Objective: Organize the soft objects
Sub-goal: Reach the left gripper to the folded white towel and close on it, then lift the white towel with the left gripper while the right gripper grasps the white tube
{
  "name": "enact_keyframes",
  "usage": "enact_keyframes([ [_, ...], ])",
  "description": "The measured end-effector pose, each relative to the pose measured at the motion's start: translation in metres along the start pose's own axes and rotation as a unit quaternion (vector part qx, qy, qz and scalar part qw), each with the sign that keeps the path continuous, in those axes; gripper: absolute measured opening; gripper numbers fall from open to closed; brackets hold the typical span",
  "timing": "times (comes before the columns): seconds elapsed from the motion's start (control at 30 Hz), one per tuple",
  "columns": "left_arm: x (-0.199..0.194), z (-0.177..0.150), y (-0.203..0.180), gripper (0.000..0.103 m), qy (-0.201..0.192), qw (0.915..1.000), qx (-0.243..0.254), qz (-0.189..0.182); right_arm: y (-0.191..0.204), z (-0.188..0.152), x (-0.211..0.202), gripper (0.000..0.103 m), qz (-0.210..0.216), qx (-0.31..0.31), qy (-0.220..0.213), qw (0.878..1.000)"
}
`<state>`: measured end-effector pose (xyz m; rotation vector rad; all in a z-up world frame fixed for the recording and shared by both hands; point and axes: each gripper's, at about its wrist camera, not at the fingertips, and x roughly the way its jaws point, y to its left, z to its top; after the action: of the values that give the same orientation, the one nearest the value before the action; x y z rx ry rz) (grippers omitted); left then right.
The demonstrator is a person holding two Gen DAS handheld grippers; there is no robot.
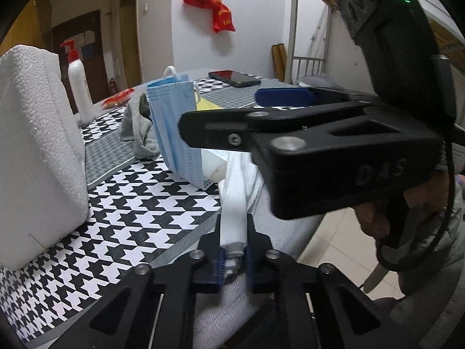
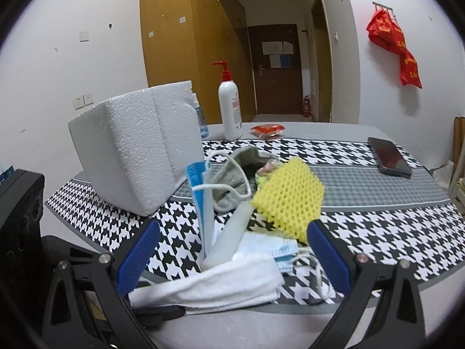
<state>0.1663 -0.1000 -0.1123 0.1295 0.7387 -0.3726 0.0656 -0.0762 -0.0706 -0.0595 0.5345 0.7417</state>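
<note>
My left gripper [image 1: 232,258] sits at the near table edge, shut on the end of a white towel [image 1: 232,203] that runs away from it in a folded strip. The same towel [image 2: 221,285] lies across the front of the right wrist view, between the blue pads of my open right gripper [image 2: 232,253], which touch nothing. Behind the towel a blue face mask [image 1: 171,122] stands on edge [image 2: 200,197]. A yellow foam net [image 2: 290,197] and a grey cloth [image 2: 232,174] lie just beyond. The right gripper [image 1: 221,113] hovers over the towel.
A white foam box [image 2: 136,151] stands at the left on the houndstooth tablecloth [image 2: 377,232]. Behind it are a white pump bottle [image 2: 231,107] and a red packet [image 2: 267,130]. A phone [image 2: 389,157] lies far right. A second mask [image 2: 279,250] lies flat by the towel.
</note>
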Motion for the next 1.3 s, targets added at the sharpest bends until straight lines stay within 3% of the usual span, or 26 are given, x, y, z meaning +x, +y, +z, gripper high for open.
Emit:
enact_keyframes([
  [0.47, -0.024, -0.016, 0.003, 0.01, -0.013, 0.9999, -0.001, -0.008, 0.004, 0.001, 0.009, 0.097, -0.003, -0.002, 0.013, 1.0],
  [0.63, -0.033, -0.022, 0.001, 0.01, -0.019, 0.9997, 0.005, -0.016, -0.004, -0.002, 0.007, 0.081, -0.011, 0.016, 0.023, 1.0],
  [0.9, -0.056, -0.039, 0.003, 0.01, -0.033, 0.9993, 0.009, -0.018, 0.004, -0.002, 0.01, 0.067, -0.029, 0.01, 0.038, 0.999],
  [1.07, -0.072, -0.052, 0.009, 0.01, -0.036, 0.9992, 0.003, -0.015, 0.007, -0.001, 0.014, 0.066, -0.043, 0.011, 0.051, 0.998],
  [1.3, -0.101, -0.073, 0.018, 0.01, -0.045, 0.9989, 0.005, -0.011, 0.009, 0.002, 0.006, 0.065, -0.049, 0.025, 0.037, 0.998],
])
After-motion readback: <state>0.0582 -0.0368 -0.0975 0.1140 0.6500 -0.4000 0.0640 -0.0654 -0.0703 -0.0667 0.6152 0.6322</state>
